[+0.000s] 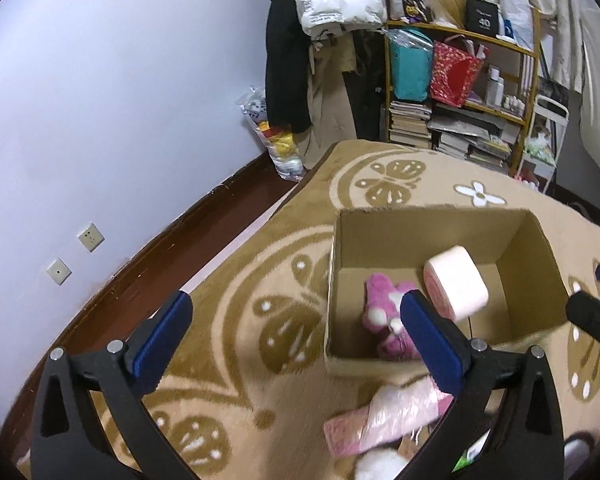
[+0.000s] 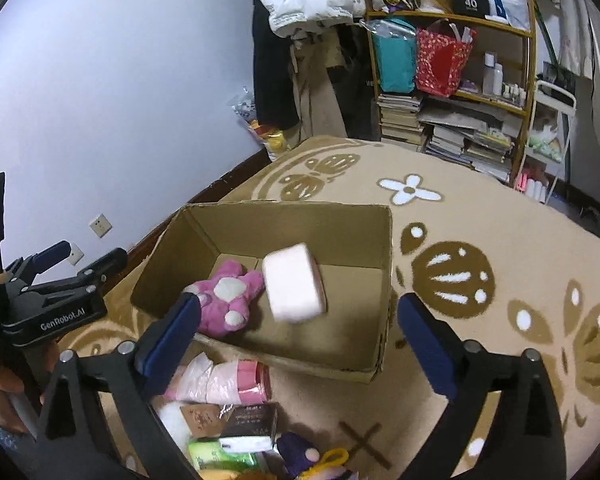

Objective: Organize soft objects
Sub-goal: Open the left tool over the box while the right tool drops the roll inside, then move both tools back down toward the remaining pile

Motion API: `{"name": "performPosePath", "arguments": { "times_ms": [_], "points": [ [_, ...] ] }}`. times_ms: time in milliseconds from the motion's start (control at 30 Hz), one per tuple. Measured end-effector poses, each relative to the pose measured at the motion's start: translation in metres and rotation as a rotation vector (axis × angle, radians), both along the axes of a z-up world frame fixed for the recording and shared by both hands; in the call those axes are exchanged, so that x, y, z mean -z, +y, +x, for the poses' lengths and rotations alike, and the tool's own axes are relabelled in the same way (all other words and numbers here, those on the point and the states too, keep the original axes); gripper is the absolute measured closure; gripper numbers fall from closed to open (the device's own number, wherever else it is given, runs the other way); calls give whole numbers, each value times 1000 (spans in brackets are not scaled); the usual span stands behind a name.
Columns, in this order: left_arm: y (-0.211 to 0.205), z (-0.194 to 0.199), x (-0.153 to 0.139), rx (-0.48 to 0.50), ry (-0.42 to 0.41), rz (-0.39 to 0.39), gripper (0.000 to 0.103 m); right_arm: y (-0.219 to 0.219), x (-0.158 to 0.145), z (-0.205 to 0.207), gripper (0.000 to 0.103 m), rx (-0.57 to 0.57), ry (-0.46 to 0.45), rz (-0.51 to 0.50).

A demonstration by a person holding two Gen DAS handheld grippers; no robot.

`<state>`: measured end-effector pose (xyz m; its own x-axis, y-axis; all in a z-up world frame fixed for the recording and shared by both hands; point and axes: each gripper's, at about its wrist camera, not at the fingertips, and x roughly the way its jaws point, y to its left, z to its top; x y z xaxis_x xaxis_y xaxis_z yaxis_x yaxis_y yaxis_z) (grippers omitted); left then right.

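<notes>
Dropping pink roll (image 2: 294, 282) into box (image 2: 340, 216); roll blurred, looks mid-fall beside plush (image 2: 226, 300) already inside. Both grippers, left (image 1: 296, 334) and right (image 2: 300, 340), spread wide, nothing between the jaws. I judge: next go for pile (image 2: 236, 384) near box, approach low, mind near box wall. Shelf (image 2: 528, 80) far, no obstacle.

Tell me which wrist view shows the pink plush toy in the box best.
The right wrist view: the pink plush toy lies almost fully visible in the cardboard box. In the left wrist view the toy is partly hidden behind a hand-held gripper finger.
</notes>
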<state>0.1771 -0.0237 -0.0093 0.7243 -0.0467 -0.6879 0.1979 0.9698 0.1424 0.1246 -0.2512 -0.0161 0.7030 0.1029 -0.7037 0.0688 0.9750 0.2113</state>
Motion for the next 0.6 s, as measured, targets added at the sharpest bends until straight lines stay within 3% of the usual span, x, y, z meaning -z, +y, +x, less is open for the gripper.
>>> {"name": "performPosePath", "arguments": {
  "times_ms": [133, 600],
  "points": [
    [2, -15, -2, 6, 3, 3, 0, 9, -9, -13, 0, -29, -5, -39],
    [4, -57, 21, 34, 82, 45, 0, 27, -14, -48, 0, -51, -5, -23]
  ]
}}
